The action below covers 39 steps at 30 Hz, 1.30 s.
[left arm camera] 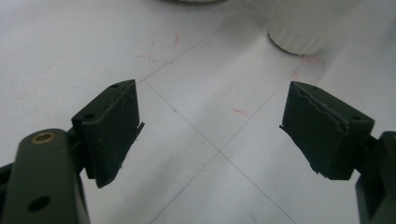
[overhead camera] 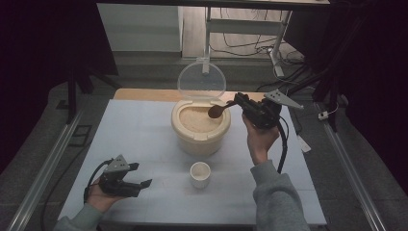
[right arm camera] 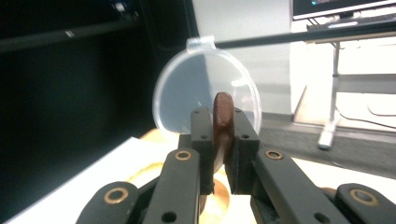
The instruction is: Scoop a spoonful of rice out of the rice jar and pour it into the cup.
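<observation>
A white table (overhead camera: 144, 139) stands before a metal desk frame (overhead camera: 276, 43).

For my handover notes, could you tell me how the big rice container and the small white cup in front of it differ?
The rice container is wide, cream-coloured and holds rice; the small white cup is narrow, whiter, and looks empty in the high view. The container has a clear hinged lid standing open; the cup has none. A brown spoon in the right gripper hovers over the container, not the cup. Both stand upright on the table.

Right hand-held gripper (overhead camera: 239, 102) holds brown spoon (overhead camera: 215, 111) over rice container (overhead camera: 200, 126).
</observation>
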Tool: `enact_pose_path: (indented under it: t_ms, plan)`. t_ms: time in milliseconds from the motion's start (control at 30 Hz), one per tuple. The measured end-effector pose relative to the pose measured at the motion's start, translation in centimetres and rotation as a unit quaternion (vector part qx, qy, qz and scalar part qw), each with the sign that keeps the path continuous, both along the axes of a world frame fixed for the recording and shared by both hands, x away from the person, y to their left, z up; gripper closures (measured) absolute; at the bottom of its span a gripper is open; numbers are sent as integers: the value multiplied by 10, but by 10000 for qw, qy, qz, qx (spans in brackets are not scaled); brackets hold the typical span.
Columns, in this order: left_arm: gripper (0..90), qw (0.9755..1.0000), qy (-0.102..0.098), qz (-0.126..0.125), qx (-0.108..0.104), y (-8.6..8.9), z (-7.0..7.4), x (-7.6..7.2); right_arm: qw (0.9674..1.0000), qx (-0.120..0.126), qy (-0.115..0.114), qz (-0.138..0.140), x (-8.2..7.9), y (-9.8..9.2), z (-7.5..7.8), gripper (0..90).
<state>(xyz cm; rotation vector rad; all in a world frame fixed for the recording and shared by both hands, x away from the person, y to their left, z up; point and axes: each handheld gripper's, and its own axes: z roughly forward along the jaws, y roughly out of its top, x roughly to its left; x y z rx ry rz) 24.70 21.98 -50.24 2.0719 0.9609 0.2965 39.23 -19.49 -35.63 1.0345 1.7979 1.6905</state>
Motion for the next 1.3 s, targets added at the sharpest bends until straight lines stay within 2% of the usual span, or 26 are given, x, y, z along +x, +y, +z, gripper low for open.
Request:
enact_pose_path:
  t_ms: [100, 167, 267, 333, 467, 567, 700, 833, 967, 1100, 1200, 1300]
  plan:
    - [190, 10000, -22, 17, -16, 1, 0, 0, 9996, -236, 36, -125, 1, 3, -5, 829]
    - [190, 10000, -13, 16, -15, 1, 0, 0, 9995, -258, 138, -104, 2, 5, -9, 828]
    - [191, 10000, 5, -6, 7, 0, 0, 0, 9989, -138, 449, -19, 5, 6, -16, 828]
    - [191, 10000, 28, -26, 11, -1, -1, 0, 9970, 94, 764, 26, 8, 7, -21, 828]
    - [190, 10000, 46, -48, 24, -2, -1, 1, 9893, 594, 1326, 130, 15, 8, -36, 828]
    - [191, 10000, 49, -44, 23, -2, -1, 1, 9824, 972, 1595, 87, 19, 6, -41, 824]
    - [191, 10000, 57, -51, 27, -2, -2, 1, 9747, 1248, 1857, 5, 23, 3, -43, 823]
    - [191, 10000, 49, -63, 30, -2, -2, 1, 9695, 1427, 1993, -75, 27, 2, -44, 824]
    - [192, 10000, 44, -57, 36, -1, -2, 1, 9675, 1480, 2047, -87, 26, 0, -44, 826]
    - [192, 10000, 38, -63, 42, -2, -2, 1, 9594, 1806, 2165, -51, 28, -6, -44, 829]
    - [192, 10000, 32, -72, 55, -2, -1, 1, 9595, 1787, 2179, -48, 27, -8, -44, 829]
    - [192, 10000, 22, -72, 62, -2, -1, 0, 9571, 1850, 2228, -61, 28, -10, -44, 829]
